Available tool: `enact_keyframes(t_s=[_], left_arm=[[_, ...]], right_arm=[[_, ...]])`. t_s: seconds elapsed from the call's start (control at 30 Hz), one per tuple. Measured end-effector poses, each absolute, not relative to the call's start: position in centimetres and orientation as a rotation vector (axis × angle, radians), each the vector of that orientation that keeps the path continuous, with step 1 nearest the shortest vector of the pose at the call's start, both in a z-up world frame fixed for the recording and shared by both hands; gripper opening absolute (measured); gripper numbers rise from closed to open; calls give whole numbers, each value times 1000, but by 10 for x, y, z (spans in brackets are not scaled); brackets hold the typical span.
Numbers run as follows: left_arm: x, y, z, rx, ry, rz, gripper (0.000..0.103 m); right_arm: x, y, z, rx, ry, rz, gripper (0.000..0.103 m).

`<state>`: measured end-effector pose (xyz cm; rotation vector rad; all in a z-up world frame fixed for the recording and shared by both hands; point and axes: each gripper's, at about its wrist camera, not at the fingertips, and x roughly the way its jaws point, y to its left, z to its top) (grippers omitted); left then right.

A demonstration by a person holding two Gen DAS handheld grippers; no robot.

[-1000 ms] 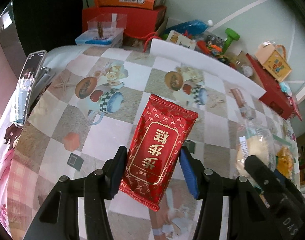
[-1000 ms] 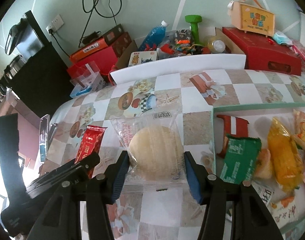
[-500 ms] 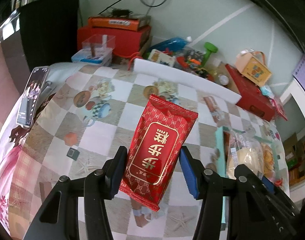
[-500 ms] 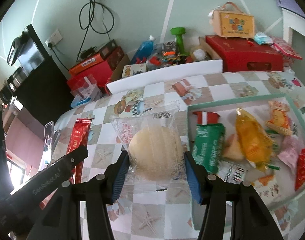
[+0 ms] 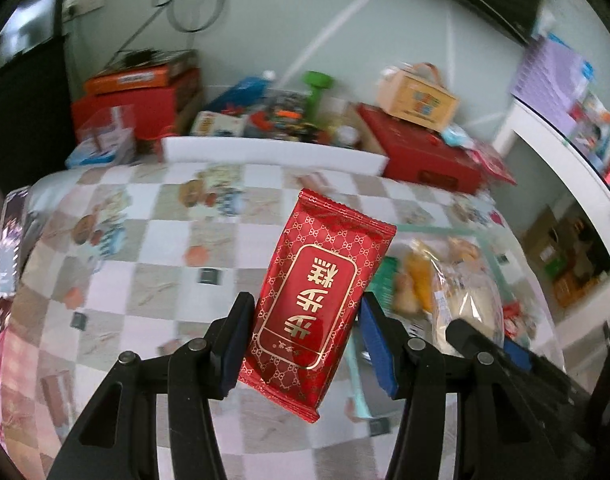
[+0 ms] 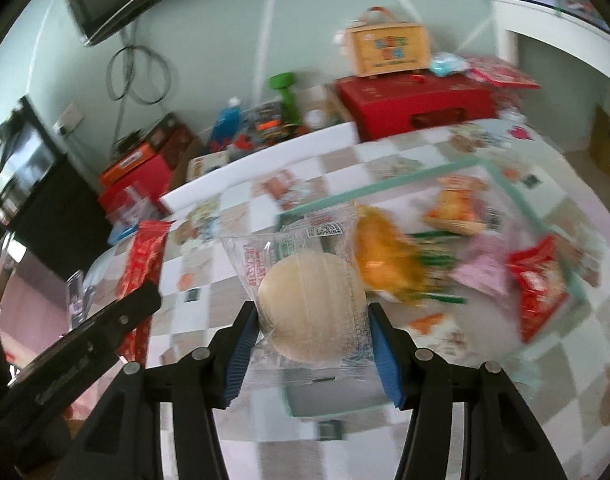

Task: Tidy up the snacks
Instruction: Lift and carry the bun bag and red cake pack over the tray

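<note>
My left gripper (image 5: 303,338) is shut on a red snack packet (image 5: 321,300) with gold lettering, held up above the checked tablecloth. In the right wrist view my right gripper (image 6: 311,350) is shut on a round pale bun in a clear wrapper (image 6: 309,304), hanging over the near left part of a pale green tray (image 6: 385,190). The tray holds several snack packs, among them an orange one (image 6: 385,264) and a red one (image 6: 539,288). The same bun (image 5: 467,300) shows at the right of the left wrist view, and the red packet (image 6: 143,256) at the left of the right wrist view.
Along the table's far edge stand red boxes (image 6: 415,100), a small yellow carton (image 6: 389,48), a green dumbbell (image 6: 287,94) and a white board (image 5: 273,154). A phone (image 5: 9,248) lies at the table's left edge. The tablecloth (image 5: 145,280) carries printed cups and squares.
Both grippers have swung to the right and risen a little with their packs. The tray of snacks has come under the right gripper and into the left wrist view.
</note>
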<state>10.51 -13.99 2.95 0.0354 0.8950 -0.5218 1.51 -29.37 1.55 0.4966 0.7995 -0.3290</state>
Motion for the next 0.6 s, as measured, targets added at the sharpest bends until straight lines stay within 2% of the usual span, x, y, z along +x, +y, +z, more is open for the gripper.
enact_keyframes(t_s=[0.3, 0.6], left_arm=[[70, -207, 1, 137, 941, -710, 55], [78, -218, -31, 112, 1019, -724, 56]], right_arm=[[-22, -353, -9, 596, 837, -483, 58], [-22, -368, -37, 648, 885, -492, 58]])
